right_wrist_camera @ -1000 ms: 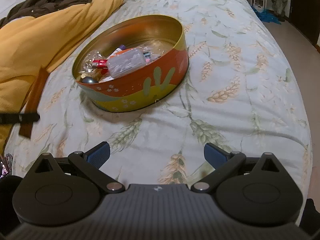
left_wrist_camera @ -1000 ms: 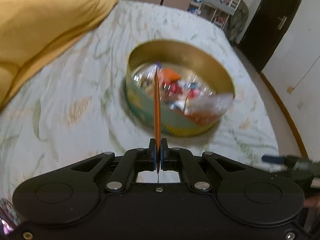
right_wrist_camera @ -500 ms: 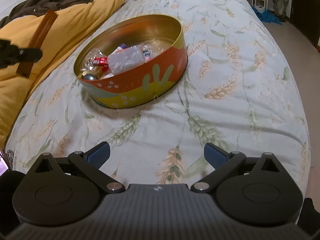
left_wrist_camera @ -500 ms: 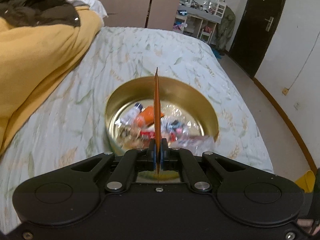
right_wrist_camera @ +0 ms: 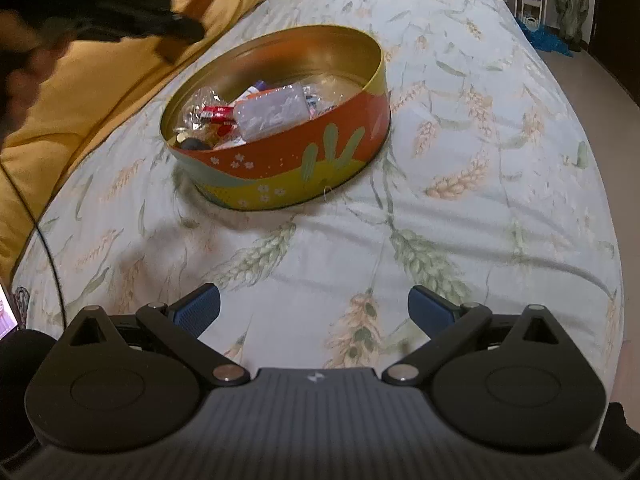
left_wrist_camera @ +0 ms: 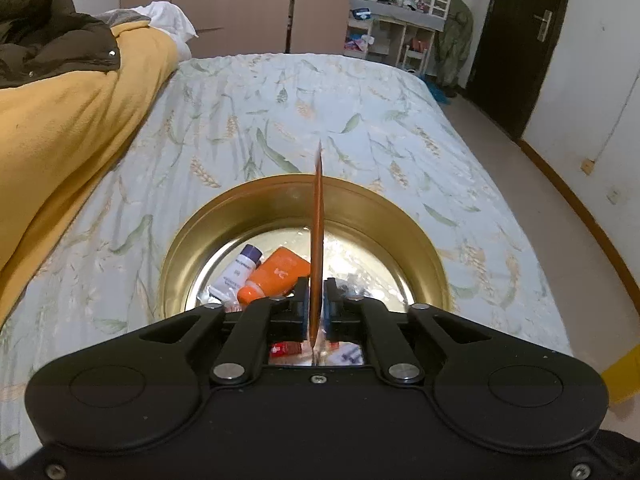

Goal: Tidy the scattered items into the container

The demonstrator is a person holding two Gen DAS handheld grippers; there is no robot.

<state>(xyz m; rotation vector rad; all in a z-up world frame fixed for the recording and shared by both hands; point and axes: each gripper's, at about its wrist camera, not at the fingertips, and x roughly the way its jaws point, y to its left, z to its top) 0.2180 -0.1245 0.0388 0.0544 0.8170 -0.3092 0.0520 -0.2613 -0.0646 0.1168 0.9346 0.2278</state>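
Note:
A round tin (left_wrist_camera: 280, 192) (right_wrist_camera: 328, 156), gold inside and orange and yellow outside, stands on the bed and holds several small items. Among them are an orange tube (left_wrist_camera: 280, 272), a white bottle (left_wrist_camera: 240, 268) and a clear pouch (right_wrist_camera: 276, 110). My left gripper (left_wrist_camera: 317, 304) hangs over the tin's near side. Its jaws are opening, with a thin flat orange-brown strip (left_wrist_camera: 318, 220) (right_wrist_camera: 200, 4) standing edge-on between the pads, which now have a small gap on each side. My right gripper (right_wrist_camera: 314, 308) stands open and empty over the sheet, in front of the tin.
A yellow blanket (left_wrist_camera: 60, 120) with a dark jacket (left_wrist_camera: 40, 40) on it is heaped along the left of the bed. The leaf-print sheet (right_wrist_camera: 460, 160) spreads around the tin. The bed's right edge drops to the floor (left_wrist_camera: 540, 184); a dark door (left_wrist_camera: 520, 40) is beyond.
My left gripper has carried the strip from beside the blanket to above the tin, and its jaws have parted slightly around it. The right gripper has stayed put.

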